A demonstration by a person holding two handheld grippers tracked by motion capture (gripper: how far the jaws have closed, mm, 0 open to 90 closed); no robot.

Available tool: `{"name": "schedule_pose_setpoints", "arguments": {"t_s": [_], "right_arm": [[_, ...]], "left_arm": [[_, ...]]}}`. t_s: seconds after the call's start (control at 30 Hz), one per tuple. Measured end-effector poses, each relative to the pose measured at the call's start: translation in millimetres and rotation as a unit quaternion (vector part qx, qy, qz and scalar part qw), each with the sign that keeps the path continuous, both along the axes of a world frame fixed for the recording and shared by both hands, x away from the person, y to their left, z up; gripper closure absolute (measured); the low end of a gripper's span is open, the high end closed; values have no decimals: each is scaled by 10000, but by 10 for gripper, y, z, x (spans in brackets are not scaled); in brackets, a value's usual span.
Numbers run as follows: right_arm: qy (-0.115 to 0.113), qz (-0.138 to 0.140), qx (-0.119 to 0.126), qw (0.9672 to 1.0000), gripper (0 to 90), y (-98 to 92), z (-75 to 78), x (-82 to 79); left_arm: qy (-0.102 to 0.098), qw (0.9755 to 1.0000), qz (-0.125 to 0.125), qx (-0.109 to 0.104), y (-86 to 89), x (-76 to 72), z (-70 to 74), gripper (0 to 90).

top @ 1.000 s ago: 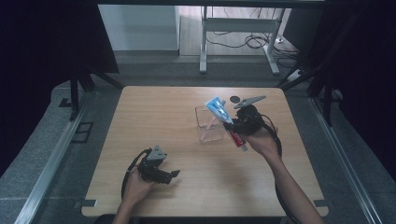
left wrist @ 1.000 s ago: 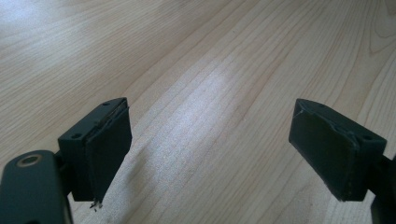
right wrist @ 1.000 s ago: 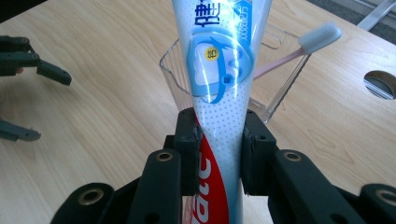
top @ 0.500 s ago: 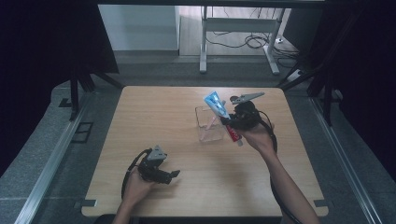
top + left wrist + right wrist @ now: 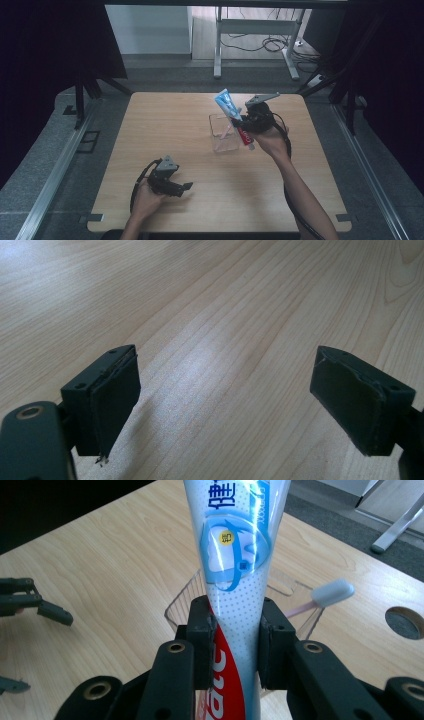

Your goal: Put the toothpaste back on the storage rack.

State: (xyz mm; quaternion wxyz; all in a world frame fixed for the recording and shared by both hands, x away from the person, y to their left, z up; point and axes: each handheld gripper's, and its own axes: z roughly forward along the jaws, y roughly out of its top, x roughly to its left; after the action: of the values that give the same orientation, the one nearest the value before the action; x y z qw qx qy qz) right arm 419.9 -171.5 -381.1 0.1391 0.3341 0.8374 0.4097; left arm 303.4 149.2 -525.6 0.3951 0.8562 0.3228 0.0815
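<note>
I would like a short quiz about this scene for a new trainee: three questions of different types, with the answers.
1. True or false: the left gripper holds a toothbrush.
2. What is clamped in the right gripper?
A. toothpaste tube
B. spoon
C. marker
3. Fill in: the toothbrush leans inside the clear ____.

Key: 1 false, its jaws are open over bare table; 2 A; 3 container.

Left gripper (image 5: 225,405) agape, right gripper (image 5: 234,645) clamped.
</note>
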Motion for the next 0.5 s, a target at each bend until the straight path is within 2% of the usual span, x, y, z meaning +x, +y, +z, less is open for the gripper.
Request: {"name": "schedule_pose_setpoints", "arguments": {"t_s": [0.5], "right_arm": [[-98,-75,157,9998,722,123,30,144]], "left_arm": [[-52,10000,9,-25,1,-2,10,129]]}}
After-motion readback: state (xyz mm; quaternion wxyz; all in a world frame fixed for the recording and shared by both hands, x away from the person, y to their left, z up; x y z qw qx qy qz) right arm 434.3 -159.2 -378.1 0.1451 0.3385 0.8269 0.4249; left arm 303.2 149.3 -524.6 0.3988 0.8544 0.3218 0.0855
